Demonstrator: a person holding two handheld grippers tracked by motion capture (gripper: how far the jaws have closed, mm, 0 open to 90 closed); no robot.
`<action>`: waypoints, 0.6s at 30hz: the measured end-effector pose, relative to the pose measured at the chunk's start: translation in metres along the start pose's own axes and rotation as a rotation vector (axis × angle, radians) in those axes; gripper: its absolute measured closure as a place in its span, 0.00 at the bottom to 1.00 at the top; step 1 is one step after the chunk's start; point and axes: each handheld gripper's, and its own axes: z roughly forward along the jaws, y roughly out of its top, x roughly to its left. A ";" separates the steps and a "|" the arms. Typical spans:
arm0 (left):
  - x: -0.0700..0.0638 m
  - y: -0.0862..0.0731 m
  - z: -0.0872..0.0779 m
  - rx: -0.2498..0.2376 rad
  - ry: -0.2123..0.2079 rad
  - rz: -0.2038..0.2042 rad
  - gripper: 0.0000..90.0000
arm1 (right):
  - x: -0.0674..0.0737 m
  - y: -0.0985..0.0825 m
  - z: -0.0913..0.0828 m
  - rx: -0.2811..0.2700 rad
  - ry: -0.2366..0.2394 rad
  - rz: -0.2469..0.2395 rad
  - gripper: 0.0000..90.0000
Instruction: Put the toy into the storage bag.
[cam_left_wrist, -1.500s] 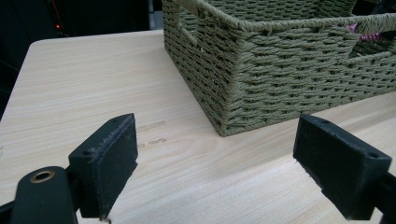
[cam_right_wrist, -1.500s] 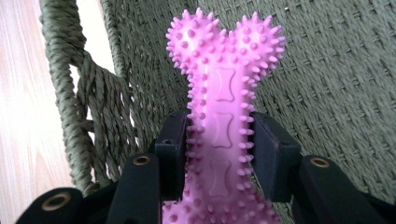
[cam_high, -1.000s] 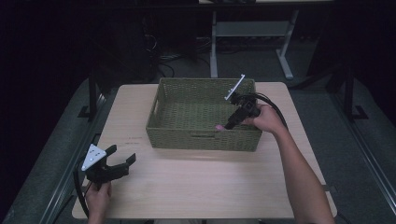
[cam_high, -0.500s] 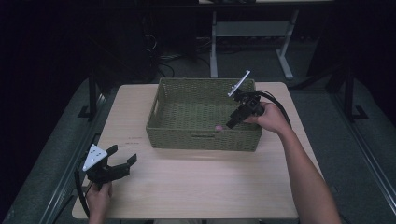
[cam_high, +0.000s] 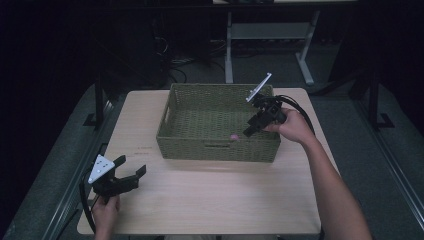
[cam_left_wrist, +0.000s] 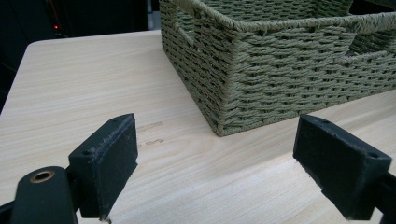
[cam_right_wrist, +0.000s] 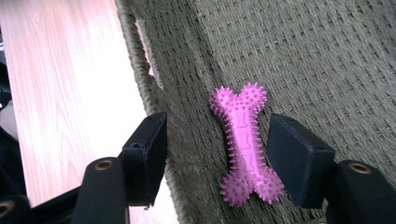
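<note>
**Q:** Broadly, what does the scene comprise, and which step is in hand?

**A:** Table (cam_high: 210, 200), light wood, carrying a green woven basket (cam_high: 200, 107) at its far middle. Right claw (cam_high: 251, 129) reaches over the basket's right rim and points down at a pink spiked bone toy (cam_right_wrist: 245, 149), which lies flat on the basket floor close to the near wall. The step reads as the release: the toy is deposited and the claw is letting go.

**Q:** How do the right claw's jaws stand?

**A:** Apart. They have just been opening; in the right gripper view the toy lies between them, with a gap showing on the left side, while the right jaw sits close beside the toy and contact there cannot be ruled out. Nothing appears clamped.

**Q:** And the other claw?

**A:** Left claw (cam_high: 131, 172) rests at the table's near left corner, jaws spread wide and empty, aimed toward the basket's corner (cam_left_wrist: 219, 126).

**Q:** What does the next move call for?

**A:** Probably a straight lift of the right claw clear of the rim, jaws kept wide so neither pad drags the toy's spikes.
</note>
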 end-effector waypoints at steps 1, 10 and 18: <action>0.000 0.000 0.000 0.000 -0.001 0.000 0.15 | 0.001 0.000 -0.001 -0.003 0.000 -0.004 0.42; 0.000 0.000 0.000 0.002 -0.002 0.001 0.15 | 0.018 -0.001 -0.016 -0.026 -0.022 -0.028 0.39; -0.001 0.000 0.000 -0.001 -0.003 0.000 0.15 | 0.029 -0.004 -0.019 -0.037 -0.025 -0.047 0.39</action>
